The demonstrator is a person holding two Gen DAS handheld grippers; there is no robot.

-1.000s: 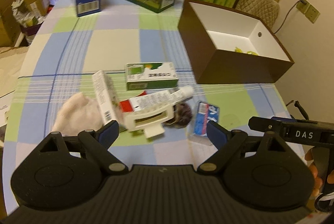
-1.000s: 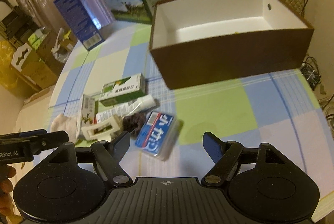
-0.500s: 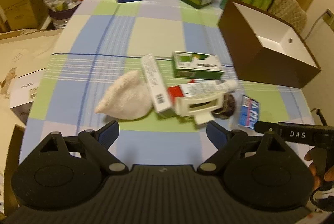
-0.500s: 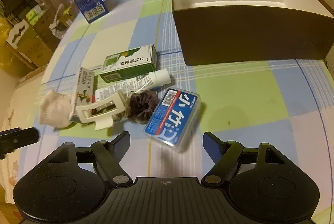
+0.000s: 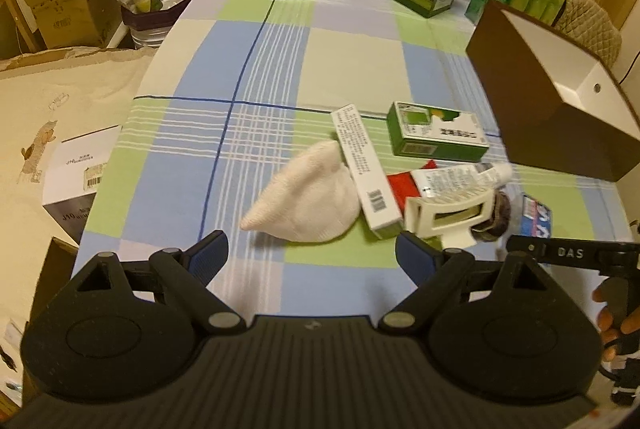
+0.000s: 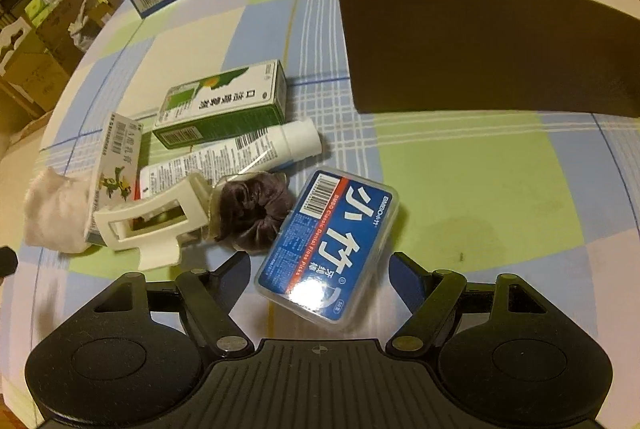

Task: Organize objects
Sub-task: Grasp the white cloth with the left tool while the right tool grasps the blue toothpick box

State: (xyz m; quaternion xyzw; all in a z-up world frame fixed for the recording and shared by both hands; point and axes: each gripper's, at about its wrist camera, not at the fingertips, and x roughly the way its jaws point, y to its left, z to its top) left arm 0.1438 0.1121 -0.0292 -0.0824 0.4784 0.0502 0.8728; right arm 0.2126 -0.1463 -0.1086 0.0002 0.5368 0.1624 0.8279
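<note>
Right gripper (image 6: 320, 263) hangs low over the tablecloth (image 6: 460, 189) with its jaws spread wide and nothing in them, the dental floss pick case (image 6: 330, 249) lying flat between the fingertips, slanted from 7 towards 1 o'clock. Judging by that line-up, the step in hand is the reach for this case; the next move calls for a short descent, a squeeze across the case's narrow sides, then a lift over the near wall of the brown storage box (image 6: 480, 45), which stands at 1 o'clock, well apart.

Left gripper (image 5: 312, 249) is likewise wide open and empty, hovering near a white knitted cloth (image 5: 308, 197) at 12 o'clock.

Clutter crowds the case's left edge: a dark scrunchie (image 6: 252, 213) touching it at 10 o'clock, a white hair claw clip (image 6: 148, 221) beside that, a toothpaste tube (image 6: 240, 153) and a green carton (image 6: 224, 105) beyond. The scrunchie could snag the left fingertip as the jaws close.
</note>
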